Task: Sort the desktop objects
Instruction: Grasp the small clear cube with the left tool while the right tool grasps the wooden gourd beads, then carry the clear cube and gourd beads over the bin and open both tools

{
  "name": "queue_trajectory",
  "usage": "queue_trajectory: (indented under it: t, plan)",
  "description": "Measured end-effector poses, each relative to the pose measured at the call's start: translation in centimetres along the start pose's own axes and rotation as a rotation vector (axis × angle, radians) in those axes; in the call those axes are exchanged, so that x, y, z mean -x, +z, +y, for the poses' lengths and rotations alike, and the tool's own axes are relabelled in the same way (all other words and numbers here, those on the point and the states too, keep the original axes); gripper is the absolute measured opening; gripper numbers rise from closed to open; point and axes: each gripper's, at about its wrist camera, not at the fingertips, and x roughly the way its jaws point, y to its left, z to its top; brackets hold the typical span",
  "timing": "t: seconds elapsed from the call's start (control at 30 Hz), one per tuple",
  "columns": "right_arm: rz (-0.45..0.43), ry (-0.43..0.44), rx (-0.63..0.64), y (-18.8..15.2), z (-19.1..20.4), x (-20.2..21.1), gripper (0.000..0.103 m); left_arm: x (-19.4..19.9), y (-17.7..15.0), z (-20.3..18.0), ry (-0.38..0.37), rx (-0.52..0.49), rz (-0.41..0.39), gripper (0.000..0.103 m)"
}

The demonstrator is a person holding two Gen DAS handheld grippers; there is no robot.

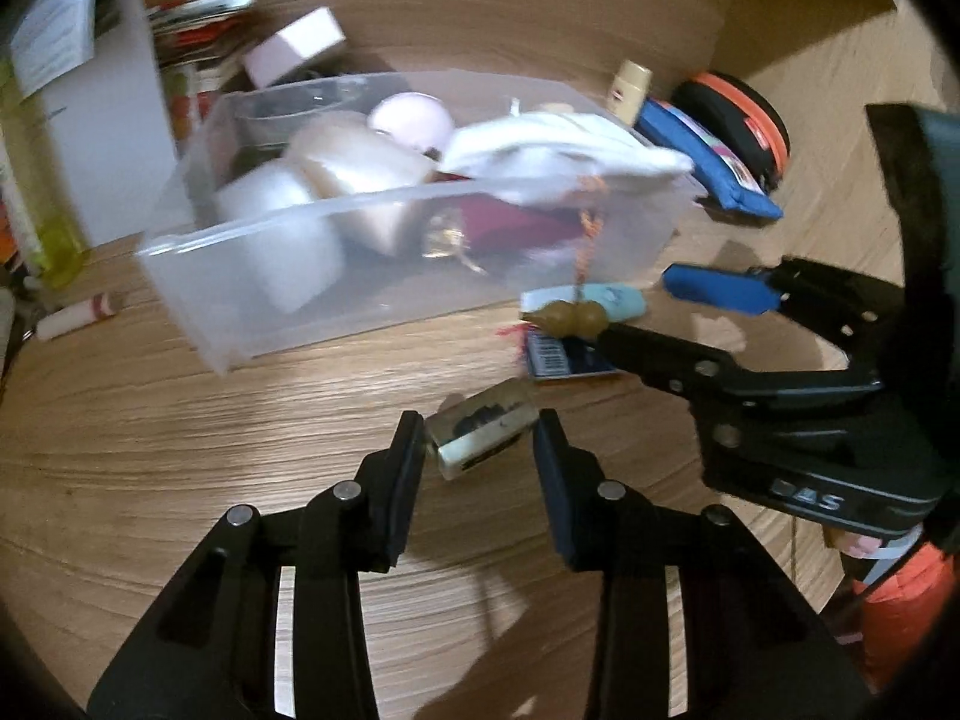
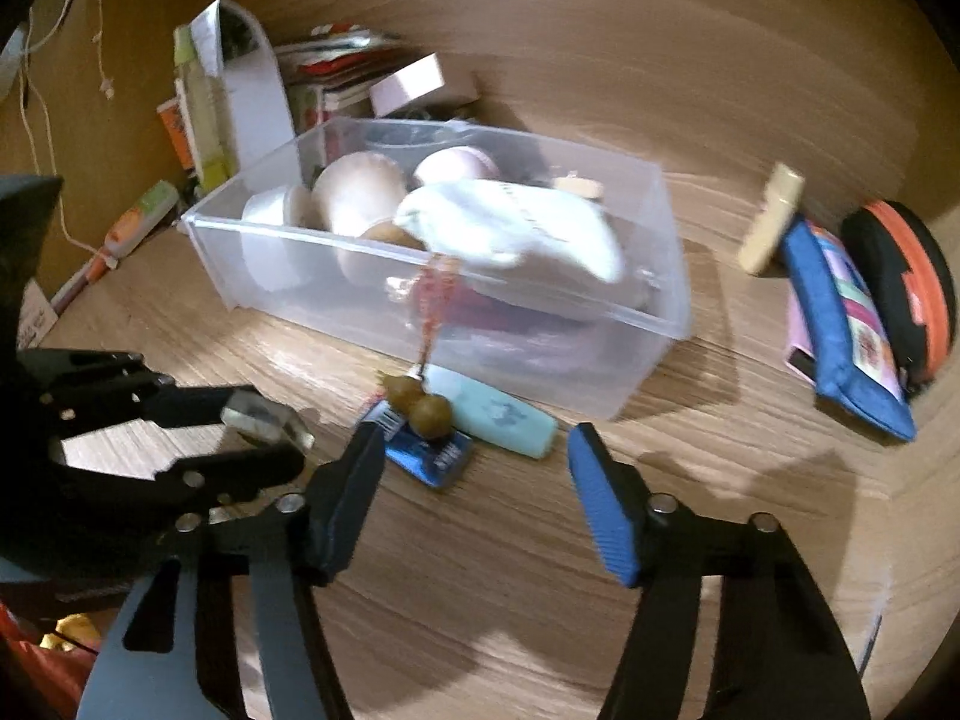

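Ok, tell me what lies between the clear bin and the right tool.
Right wrist view: a mint tube, a brown gourd charm and a blue packet lie between clear bin and right tool.

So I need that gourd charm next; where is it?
In the right wrist view, the gourd charm lies on the desk before the clear bin, atop a blue packet, beside a mint tube.

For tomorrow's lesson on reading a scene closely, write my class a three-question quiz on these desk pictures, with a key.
1. True or false: the white cloth lies on the bare desk.
2. What does the left gripper grip? A) clear block B) mint tube C) blue pouch
3. Name the brown thing on the cord trailing from the clear bin.
Key: 1 false, it lies in the bin; 2 A; 3 gourd charm.
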Motion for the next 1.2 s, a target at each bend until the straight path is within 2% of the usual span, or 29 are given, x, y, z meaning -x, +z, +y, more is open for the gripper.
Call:
queue_trajectory:
  t: [0.03, 0.07, 0.5, 0.8, 1.07, 1.2]
  plan:
    - [0.007, -0.003, 0.011, 0.2, 0.3, -0.4, 0.043, 0.2, 0.0, 0.4, 0.0, 0.009, -0.004, 0.037]
    - [0.014, -0.008, 0.023, 0.4, 0.6, -0.8, 0.041, 0.4, 0.0, 0.8, -0.003, 0.016, -0.009, 0.037]
    - [0.049, -0.04, 0.058, 1.4, 2.3, -2.8, 0.017, 2.3, 0.5, 3.4, -0.023, 0.078, -0.056, 0.037]
    - [-0.014, 0.059, 0.02, 1.8, 2.2, 0.3, 0.017, 3.9, 2.1, 4.5, -0.025, 0.098, -0.106, 0.037]
    - [-0.098, 0.071, 0.02, 3.7, 2.2, 3.1, 0.017, 4.8, 5.0, 4.6, -0.038, 0.076, -0.14, 0.037]
    - [-0.093, 0.055, 0.032, 4.7, 2.2, 2.5, 0.017, 4.1, 6.4, 4.3, -0.021, 0.041, -0.127, 0.037]
